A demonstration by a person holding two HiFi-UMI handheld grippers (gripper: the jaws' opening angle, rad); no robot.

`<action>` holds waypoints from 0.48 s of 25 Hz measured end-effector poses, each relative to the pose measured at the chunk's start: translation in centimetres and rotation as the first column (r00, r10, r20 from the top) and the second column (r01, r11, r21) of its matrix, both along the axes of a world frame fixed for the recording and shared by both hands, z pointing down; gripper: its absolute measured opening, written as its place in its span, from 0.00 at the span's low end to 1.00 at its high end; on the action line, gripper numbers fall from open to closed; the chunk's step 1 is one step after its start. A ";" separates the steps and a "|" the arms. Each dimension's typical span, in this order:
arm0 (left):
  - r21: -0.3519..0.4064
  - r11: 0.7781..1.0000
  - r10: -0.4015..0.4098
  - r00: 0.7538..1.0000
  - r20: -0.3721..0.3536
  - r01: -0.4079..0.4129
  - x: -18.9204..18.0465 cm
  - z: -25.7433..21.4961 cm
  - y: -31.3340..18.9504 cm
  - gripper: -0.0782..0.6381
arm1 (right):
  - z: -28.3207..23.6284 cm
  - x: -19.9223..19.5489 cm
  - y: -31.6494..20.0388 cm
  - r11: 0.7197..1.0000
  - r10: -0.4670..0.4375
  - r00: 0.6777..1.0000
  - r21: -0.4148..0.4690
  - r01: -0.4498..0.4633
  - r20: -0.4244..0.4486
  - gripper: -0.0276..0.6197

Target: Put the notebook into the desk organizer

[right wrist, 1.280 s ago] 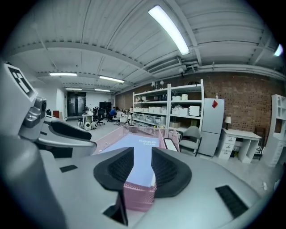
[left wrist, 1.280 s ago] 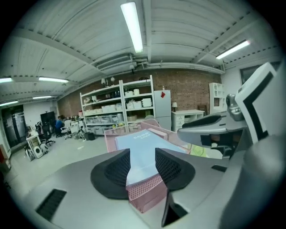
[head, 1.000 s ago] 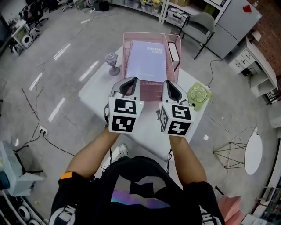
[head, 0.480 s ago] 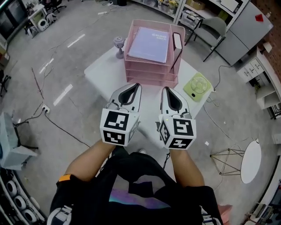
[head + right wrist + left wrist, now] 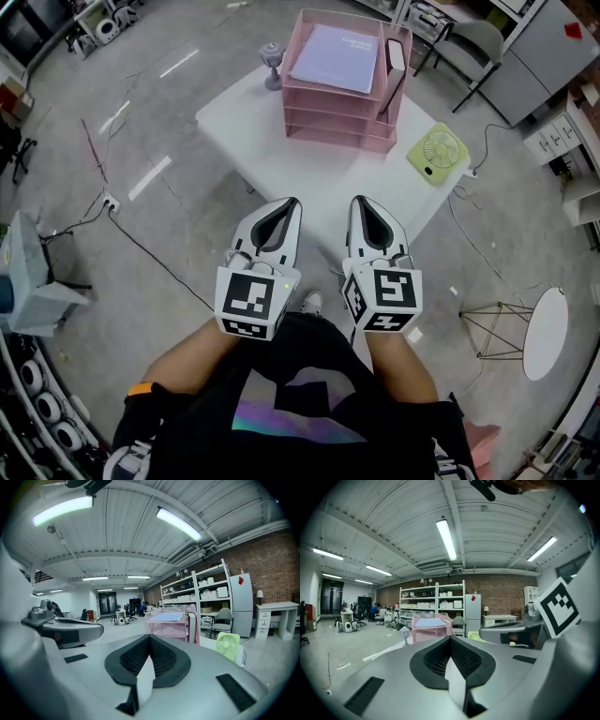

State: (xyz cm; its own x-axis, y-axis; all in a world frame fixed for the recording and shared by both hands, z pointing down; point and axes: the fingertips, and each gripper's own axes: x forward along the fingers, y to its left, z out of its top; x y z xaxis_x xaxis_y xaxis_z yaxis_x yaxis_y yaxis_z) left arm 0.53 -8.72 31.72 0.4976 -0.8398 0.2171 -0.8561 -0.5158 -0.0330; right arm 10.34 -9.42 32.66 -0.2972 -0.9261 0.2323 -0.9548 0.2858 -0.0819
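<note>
The lavender notebook (image 5: 342,45) lies flat on the top tray of the pink wire desk organizer (image 5: 328,127), which stands at the far side of the white table (image 5: 323,183). Both show small in the left gripper view as notebook (image 5: 429,622) on organizer (image 5: 431,632), and in the right gripper view as notebook (image 5: 166,616) on organizer (image 5: 171,629). My left gripper (image 5: 289,202) and right gripper (image 5: 360,201) are side by side, held back from the table's near edge, well short of the organizer. Both are shut with nothing between the jaws.
A green desk fan (image 5: 436,153) lies on the table's right corner. A small grey lamp-like object (image 5: 272,58) stands left of the organizer. A dark item (image 5: 395,58) sits in the organizer's right slot. Cables (image 5: 141,248) run across the floor; a chair (image 5: 473,42) stands behind.
Both grippers have drawn back together from just in front of the organizer to beyond the table's near edge. The notebook stays on the top tray.
</note>
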 end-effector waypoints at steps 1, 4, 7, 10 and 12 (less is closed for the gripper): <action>0.000 1.000 0.003 1.000 0.002 -0.003 -0.4 0.3 0.6 0.12 | 0.4 -0.4 0.6 1.000 0.002 1.000 -0.008 -0.002 -0.001 0.07; -0.021 0.999 0.035 0.999 0.012 -0.035 -1.3 1.5 2.3 0.12 | 1.6 -1.7 2.5 0.999 0.011 1.000 -0.038 -0.012 -0.012 0.07; -0.036 0.997 0.071 0.997 0.027 -0.070 -2.7 2.1 3.7 0.12 | 2.4 -3.5 4.4 0.998 0.027 1.000 -0.060 -0.028 -0.016 0.07; -0.032 0.996 0.078 0.996 0.041 -0.077 -4.5 2.5 5.1 0.12 | 2.8 -5.2 6.2 0.997 0.043 0.999 -0.068 -0.044 -0.012 0.07; -0.035 0.996 0.082 0.996 0.040 -0.081 -5.5 2.9 6.0 0.12 | 3.0 -6.1 7.4 0.996 0.055 0.998 -0.070 -0.055 -0.011 0.07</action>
State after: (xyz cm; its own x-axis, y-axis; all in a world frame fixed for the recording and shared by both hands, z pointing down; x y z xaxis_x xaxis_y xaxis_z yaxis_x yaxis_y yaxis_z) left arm -4.93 -2.72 34.63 0.5543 -0.7887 0.2657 -0.8093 -0.5853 -0.0491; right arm 4.27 -2.07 35.63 -0.2437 -0.9224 0.2997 -0.9697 0.2265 -0.0916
